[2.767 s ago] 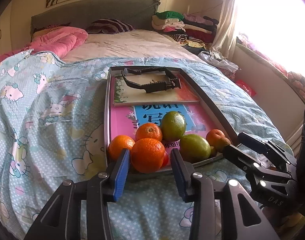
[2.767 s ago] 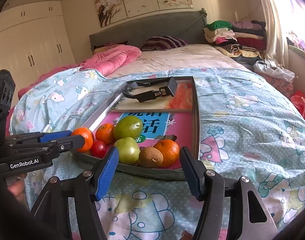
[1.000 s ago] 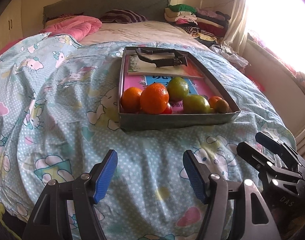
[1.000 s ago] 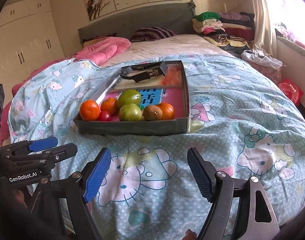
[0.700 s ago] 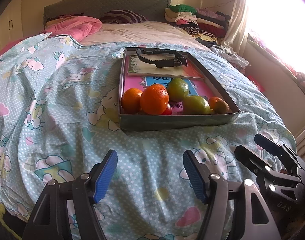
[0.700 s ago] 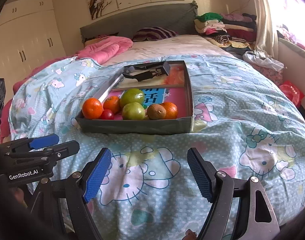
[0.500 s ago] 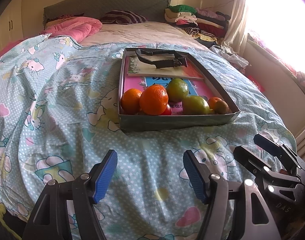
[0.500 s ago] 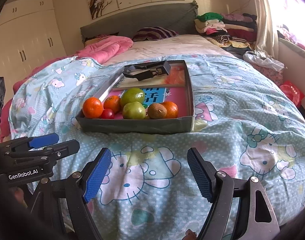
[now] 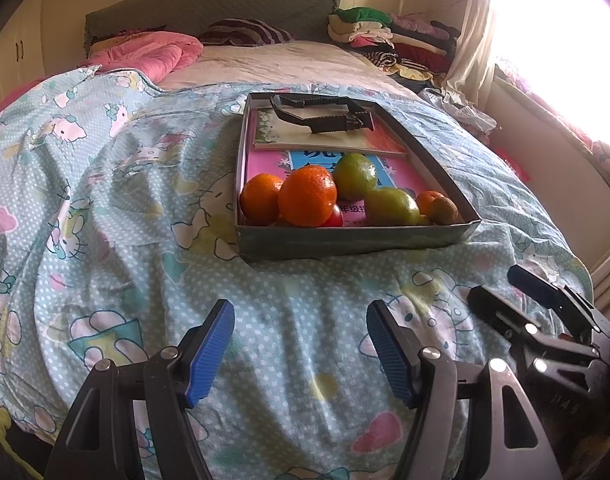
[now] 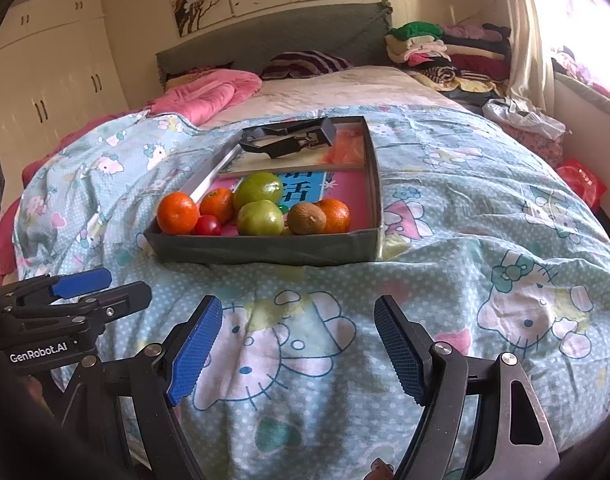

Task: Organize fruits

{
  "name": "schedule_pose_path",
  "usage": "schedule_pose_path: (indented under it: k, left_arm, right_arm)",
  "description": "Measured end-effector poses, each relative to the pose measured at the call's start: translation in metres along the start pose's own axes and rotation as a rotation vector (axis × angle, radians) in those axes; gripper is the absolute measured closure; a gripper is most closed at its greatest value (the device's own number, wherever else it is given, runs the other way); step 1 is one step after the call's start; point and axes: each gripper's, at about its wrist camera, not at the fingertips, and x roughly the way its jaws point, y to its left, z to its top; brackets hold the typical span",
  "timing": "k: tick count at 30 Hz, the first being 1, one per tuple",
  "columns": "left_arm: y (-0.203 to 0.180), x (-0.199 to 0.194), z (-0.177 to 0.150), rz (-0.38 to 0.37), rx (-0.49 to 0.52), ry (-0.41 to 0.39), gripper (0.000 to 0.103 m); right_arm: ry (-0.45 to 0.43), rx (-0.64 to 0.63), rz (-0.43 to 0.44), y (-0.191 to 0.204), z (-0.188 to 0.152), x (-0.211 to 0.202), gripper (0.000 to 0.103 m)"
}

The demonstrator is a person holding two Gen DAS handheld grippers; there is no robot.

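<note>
Hovering low over the big blue cat-print blanket (image 9: pixel 105 208), both claws hang near the foot of the bed with nothing in them. The left claw (image 9: pixel 301 348) has its blue pads spread wide, and so does the right claw (image 10: pixel 297 346). Each one shows at the edge of the other's view, side by side.

Straight ahead of both claws, well apart from them, sits the dark tray (image 9: pixel 345 240) on the blanket. All the fruit is bunched at the near end of the tray, just behind its front wall. From the left claw's view, the big orange (image 9: pixel 307 196) sits in front, with another orange (image 9: pixel 259 200) touching it on the left. Two green fruits (image 9: pixel 355 176) come next, then a small brown kiwi (image 10: pixel 306 218) and a small orange at the right end. A tiny red tomato (image 10: pixel 207 225) peeks out low between the oranges.

It looks like no fruit is being picked just now, so I think this is a pause between steps. The next move likely calls for one claw to reach forward, go over the tray wall, and close softly on one round fruit.

Farther back in the tray lie picture books (image 9: pixel 329 138) and a black clip tool (image 9: pixel 325 118). The tray wall stands in the way of a low reach. The fruits touch each other, so a grab could make one roll.
</note>
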Motion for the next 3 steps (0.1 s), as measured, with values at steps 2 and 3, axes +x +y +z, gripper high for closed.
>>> schedule_pose_path:
  k: [2, 3]
  left_arm:
    - [0.0044, 0.0017, 0.0013, 0.014, -0.008, -0.005, 0.035]
    - [0.0068, 0.0035, 0.0026, 0.021, -0.013, -0.005, 0.035]
  right_arm:
    - [0.005, 0.021, -0.015, -0.0077, 0.0025, 0.0024, 0.024]
    - [0.006, 0.032, -0.026, -0.0115, 0.0043, 0.0036, 0.024]
